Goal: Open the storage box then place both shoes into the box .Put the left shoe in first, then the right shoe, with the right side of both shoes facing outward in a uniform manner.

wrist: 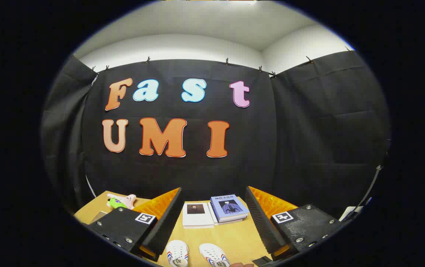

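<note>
Two white shoes with red and blue side stripes are seen nearest of all on the wooden worktop [231, 233], side by side with toes pointing away: one shoe [177, 253] to the left and the other shoe [214, 255] just right of it, both lying low between the spread fingers of the hand-held gripper [212, 218], which is held wide open with nothing gripped. A fingertip of a person [239, 264] is glimpsed just beside the right-hand shoe. Farther off, a white book [197, 215] and a stack topped by a blue book [229, 207] are laid touching each other, and a small plush toy [121, 201] is set far to the left. The storage box cannot be made out, so the lid step is judged not yet begun. Since the shoes are cropped, left and right could be confused and the order reversed; a shoe could also be pinched by its soft upper and slip, or be turned so the wrong side faces outward.
</note>
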{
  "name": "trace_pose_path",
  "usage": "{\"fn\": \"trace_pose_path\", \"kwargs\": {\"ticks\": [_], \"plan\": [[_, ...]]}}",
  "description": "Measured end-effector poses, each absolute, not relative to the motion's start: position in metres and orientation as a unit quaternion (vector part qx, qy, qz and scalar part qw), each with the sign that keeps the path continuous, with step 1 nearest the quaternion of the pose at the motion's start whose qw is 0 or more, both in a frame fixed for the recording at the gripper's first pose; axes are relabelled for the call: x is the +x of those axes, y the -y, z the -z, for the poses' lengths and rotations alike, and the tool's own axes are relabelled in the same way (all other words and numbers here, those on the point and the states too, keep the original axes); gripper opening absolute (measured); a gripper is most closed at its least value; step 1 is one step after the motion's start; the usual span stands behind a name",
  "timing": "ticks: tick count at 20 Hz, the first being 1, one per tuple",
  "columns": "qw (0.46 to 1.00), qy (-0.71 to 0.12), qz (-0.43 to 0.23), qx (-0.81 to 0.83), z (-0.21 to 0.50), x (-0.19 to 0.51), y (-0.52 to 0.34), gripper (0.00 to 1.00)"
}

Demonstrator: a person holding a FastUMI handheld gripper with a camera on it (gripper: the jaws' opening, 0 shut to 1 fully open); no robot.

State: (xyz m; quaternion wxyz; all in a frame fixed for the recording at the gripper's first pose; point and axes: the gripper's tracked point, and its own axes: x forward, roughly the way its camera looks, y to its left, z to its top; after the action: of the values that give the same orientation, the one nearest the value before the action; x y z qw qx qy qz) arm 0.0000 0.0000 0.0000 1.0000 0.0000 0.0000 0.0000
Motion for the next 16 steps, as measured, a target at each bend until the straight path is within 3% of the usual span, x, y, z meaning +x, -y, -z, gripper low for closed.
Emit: {"fn": "trace_pose_path", "kwargs": {"ticks": [16], "plan": [[0.999,-0.028,-0.016,0.027,0.024,0.008,-0.009,0.98]]}}
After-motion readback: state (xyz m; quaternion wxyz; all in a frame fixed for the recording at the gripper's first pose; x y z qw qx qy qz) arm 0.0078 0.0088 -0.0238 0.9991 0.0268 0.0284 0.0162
